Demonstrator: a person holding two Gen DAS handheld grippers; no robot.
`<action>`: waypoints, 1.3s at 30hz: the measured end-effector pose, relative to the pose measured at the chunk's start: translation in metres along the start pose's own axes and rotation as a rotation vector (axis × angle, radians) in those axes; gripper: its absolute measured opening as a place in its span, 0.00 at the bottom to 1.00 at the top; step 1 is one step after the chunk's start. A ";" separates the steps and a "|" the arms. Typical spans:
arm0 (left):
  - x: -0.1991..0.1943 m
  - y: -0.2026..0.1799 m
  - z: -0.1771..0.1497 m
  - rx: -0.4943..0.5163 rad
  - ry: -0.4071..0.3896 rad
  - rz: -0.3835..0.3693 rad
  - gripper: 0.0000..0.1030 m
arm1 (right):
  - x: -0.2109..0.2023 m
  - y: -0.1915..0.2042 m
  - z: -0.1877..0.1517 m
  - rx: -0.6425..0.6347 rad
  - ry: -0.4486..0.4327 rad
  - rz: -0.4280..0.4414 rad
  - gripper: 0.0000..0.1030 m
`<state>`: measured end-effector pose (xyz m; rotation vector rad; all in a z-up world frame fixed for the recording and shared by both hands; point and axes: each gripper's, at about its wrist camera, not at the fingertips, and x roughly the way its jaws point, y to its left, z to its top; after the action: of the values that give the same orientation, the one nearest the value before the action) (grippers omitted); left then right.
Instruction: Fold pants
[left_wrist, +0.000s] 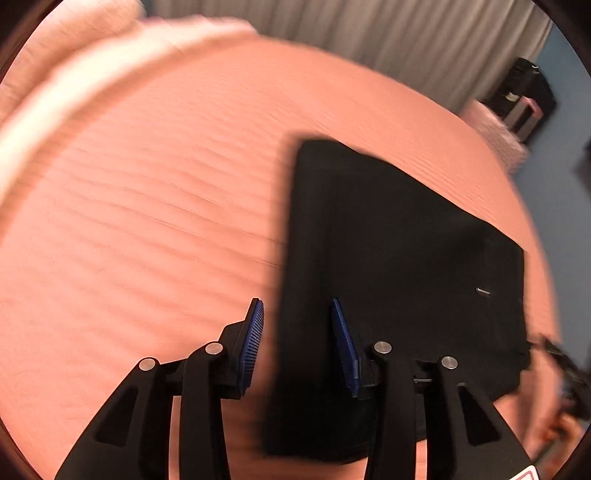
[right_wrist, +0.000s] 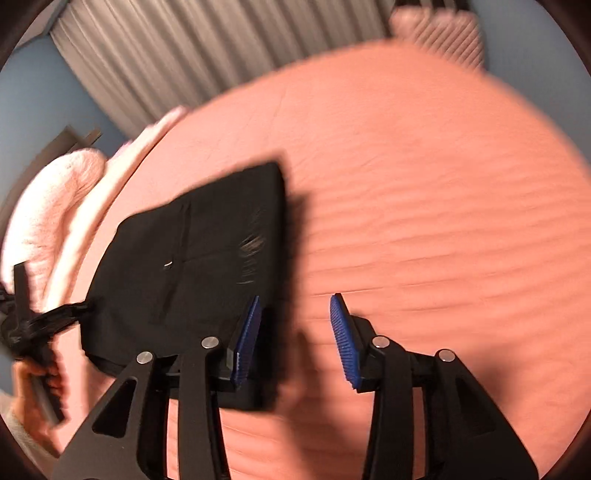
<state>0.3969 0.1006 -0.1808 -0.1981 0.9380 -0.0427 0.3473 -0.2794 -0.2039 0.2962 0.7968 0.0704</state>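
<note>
The black pants (left_wrist: 399, 258) lie folded into a compact rectangle on the pink bed (left_wrist: 147, 221), toward its near side. The left tool (left_wrist: 297, 332) hangs above their left edge, jaws partly apart and empty. The right tool (right_wrist: 295, 328) hangs just off their right edge, also parted and empty. To finish well, I judge both should lift clear without snagging the cloth, then press any raised edge flat.
</note>
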 end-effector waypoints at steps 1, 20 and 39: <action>-0.014 0.000 0.003 0.029 -0.061 0.051 0.32 | -0.007 0.006 0.003 -0.032 -0.014 0.019 0.38; -0.039 -0.026 -0.004 0.218 -0.117 0.125 0.68 | -0.025 0.006 -0.013 -0.074 0.030 -0.066 0.41; -0.040 -0.056 -0.069 0.122 0.011 0.043 0.78 | -0.009 0.093 -0.019 -0.051 0.031 -0.006 0.87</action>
<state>0.3209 0.0397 -0.1781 -0.0649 0.9472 -0.0610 0.3315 -0.1877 -0.1833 0.2444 0.8259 0.0896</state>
